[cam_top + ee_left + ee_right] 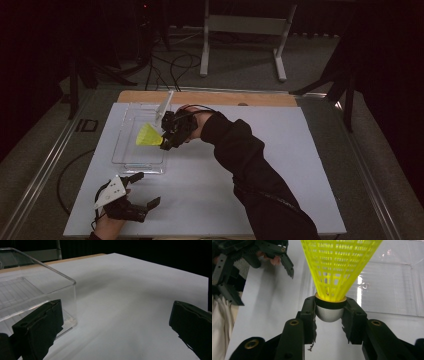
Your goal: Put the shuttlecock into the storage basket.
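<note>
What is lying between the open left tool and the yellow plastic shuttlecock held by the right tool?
In the high view, the near wall of the clear plastic box stands between the left tool and the yellow plastic shuttlecock; otherwise bare white tabletop.

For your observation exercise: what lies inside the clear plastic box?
The clear box looks empty, its ribbed floor bare. The yellow shuttlecock, clamped in the right gripper, hangs over it and covers part of the floor.
</note>
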`<state>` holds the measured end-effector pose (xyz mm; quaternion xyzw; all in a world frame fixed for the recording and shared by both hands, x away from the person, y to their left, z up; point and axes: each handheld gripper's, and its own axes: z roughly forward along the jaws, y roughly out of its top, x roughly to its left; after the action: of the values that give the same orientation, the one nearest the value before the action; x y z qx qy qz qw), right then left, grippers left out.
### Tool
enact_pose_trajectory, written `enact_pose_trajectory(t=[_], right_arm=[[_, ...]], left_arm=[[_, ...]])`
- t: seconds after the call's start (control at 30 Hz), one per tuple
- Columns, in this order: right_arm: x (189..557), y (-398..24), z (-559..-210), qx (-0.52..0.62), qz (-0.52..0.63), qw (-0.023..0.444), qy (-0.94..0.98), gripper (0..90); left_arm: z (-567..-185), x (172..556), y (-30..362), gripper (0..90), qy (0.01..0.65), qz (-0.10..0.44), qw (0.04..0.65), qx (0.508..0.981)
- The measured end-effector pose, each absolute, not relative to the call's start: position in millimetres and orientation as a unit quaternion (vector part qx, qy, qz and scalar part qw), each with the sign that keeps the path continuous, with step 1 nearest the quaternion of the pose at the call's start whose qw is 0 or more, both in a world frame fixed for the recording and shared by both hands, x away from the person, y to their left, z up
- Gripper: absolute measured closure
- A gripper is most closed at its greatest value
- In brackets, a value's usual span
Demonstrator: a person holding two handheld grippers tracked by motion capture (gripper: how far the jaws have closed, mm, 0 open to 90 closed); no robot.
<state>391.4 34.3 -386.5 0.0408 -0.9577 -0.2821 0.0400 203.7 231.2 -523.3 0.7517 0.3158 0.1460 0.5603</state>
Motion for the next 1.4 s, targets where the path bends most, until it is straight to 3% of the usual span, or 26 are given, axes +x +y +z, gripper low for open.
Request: enact_pose_trajectory(t=[1.4], right_arm=[[399.6, 85.2, -440.5, 0.028, -0.228, 0.046, -0.972, 65.3]], left_arm=[[-523.7, 203.8, 232.4, 0.0, 0.315, 0.140, 0.564, 0.750]])
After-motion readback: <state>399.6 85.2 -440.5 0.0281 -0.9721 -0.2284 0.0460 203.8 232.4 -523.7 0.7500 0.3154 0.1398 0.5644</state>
